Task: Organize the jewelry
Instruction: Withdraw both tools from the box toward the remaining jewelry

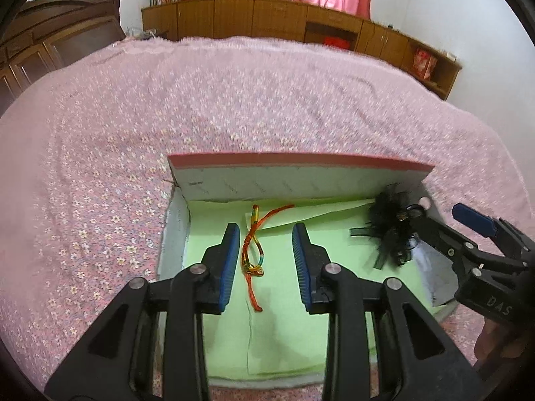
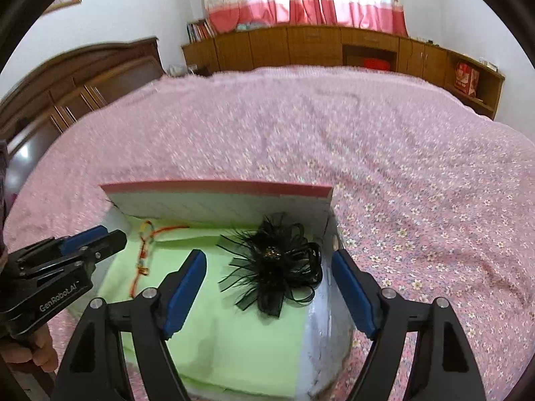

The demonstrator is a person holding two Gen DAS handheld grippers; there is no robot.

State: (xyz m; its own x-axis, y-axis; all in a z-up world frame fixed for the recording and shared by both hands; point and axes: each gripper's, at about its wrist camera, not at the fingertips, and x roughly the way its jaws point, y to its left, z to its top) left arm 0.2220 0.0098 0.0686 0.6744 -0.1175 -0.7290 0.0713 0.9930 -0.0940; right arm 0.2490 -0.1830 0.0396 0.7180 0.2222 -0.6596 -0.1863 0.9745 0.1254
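An open box (image 1: pixel 301 162) with a red rim and green paper lining (image 1: pixel 277 327) lies on the bed. A red and orange braided cord bracelet (image 1: pixel 253 250) lies in it on the left; it also shows in the right wrist view (image 2: pixel 144 254). A black feathered hair ornament (image 2: pixel 274 264) lies at the right side, also in the left wrist view (image 1: pixel 389 230). My left gripper (image 1: pixel 266 247) is open, straddling the bracelet. My right gripper (image 2: pixel 269 280) is open around the black ornament, its right finger outside the box wall.
The box sits on a pink flowered bedspread (image 1: pixel 234 100). Wooden cabinets (image 1: pixel 267 20) and a dark headboard (image 1: pixel 50 40) stand beyond the bed. Pink curtains (image 2: pixel 301 0) hang at the back wall.
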